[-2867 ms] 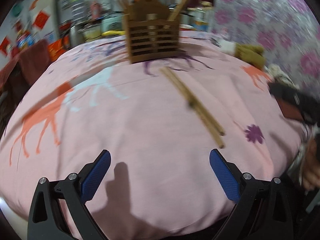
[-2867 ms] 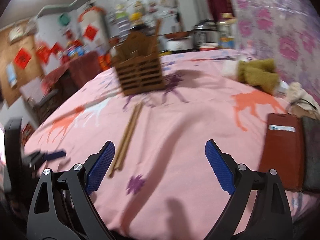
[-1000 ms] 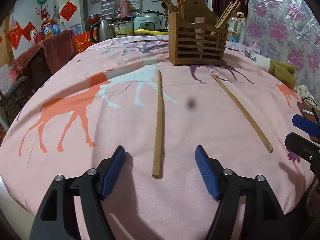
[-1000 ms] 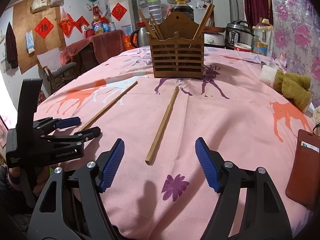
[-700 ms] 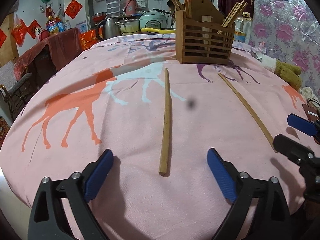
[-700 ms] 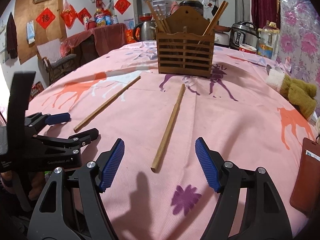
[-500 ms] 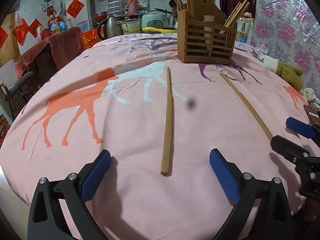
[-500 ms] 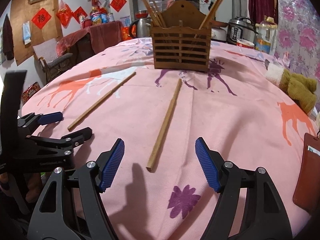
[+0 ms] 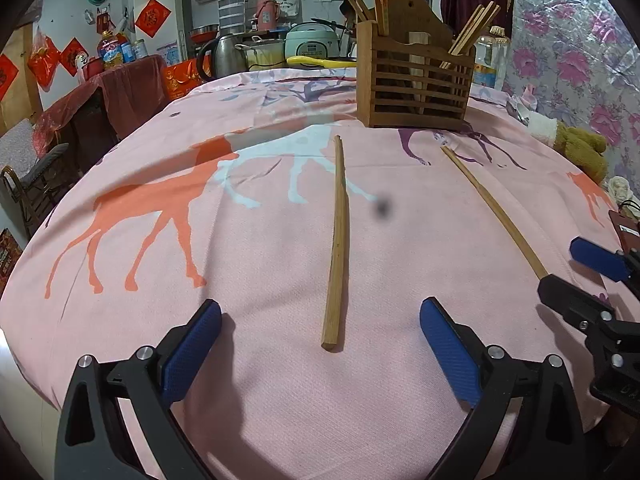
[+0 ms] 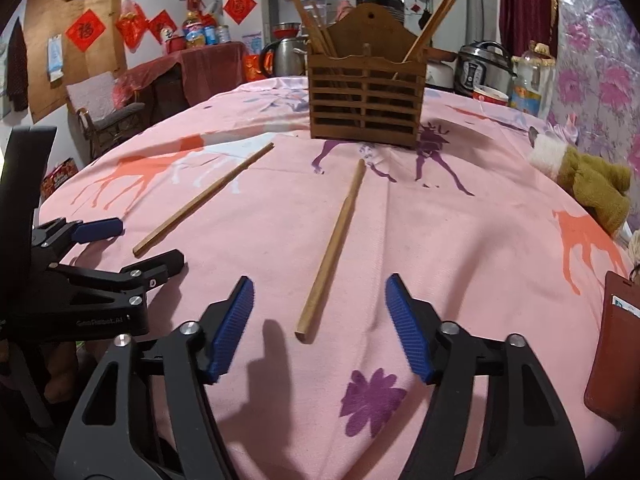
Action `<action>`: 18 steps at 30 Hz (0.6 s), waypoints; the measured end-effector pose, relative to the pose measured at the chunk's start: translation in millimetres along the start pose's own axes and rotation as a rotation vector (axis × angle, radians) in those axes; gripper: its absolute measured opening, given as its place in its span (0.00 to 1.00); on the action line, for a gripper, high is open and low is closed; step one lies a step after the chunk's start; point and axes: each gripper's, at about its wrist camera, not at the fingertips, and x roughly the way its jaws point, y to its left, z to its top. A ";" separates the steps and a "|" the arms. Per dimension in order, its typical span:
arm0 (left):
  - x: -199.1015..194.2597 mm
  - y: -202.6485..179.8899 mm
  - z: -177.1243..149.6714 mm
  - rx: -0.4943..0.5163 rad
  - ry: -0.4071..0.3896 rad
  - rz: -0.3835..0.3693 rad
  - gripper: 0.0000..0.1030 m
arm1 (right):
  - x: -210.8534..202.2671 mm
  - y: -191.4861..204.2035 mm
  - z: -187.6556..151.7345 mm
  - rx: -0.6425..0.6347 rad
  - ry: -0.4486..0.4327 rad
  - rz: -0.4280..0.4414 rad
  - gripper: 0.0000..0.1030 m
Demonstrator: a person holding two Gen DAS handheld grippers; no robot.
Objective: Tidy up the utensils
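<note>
Two wooden chopsticks lie apart on the pink tablecloth. My left gripper (image 9: 320,334) is open, its near end of the left chopstick (image 9: 337,240) lying between the jaws. My right gripper (image 10: 319,312) is open around the near end of the right chopstick (image 10: 334,248). The right chopstick also shows in the left wrist view (image 9: 492,208), and the left chopstick in the right wrist view (image 10: 204,198). A slatted wooden utensil holder (image 9: 414,86) with several chopsticks in it stands at the table's far side; it also shows in the right wrist view (image 10: 366,98).
A brown plush toy (image 10: 592,188) and a brown wallet (image 10: 614,344) lie at the table's right edge. Kettle, rice cookers and bottles stand behind the holder. A chair (image 10: 104,120) stands to the left beyond the table.
Both grippers have settled from blurred motion and come in over the chopsticks' near ends. The left gripper's jaws have opened wider. The chopsticks have not moved in the last second.
</note>
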 end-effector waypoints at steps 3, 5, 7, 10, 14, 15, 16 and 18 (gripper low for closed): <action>0.0 0.0 0.0 0.000 0.000 0.000 0.95 | 8.8 -2.8 -0.7 0.014 0.043 0.006 0.40; 0.0 -0.1 0.0 0.000 0.000 0.000 0.95 | 11.0 -5.8 -1.1 0.029 0.053 0.005 0.34; 0.0 -0.1 0.0 0.000 0.000 0.001 0.95 | 11.1 -9.1 -1.4 0.043 0.054 -0.011 0.21; -0.5 -0.1 -0.1 0.003 0.003 -0.006 0.93 | 10.8 -19.7 -1.6 0.089 0.056 -0.035 0.08; -6.2 -6.8 0.1 0.046 -0.016 -0.065 0.58 | 10.8 -23.3 -2.1 0.102 0.059 -0.033 0.07; -7.0 -9.9 0.1 0.057 -0.018 -0.078 0.48 | 10.8 -24.9 -1.7 0.102 0.059 -0.033 0.07; -7.4 -11.5 -0.2 0.066 -0.022 -0.084 0.41 | 10.8 -27.2 -1.6 0.107 0.060 -0.028 0.07; -8.0 -12.8 -0.6 0.071 -0.024 -0.096 0.32 | 10.9 -27.7 -1.5 0.112 0.060 -0.022 0.07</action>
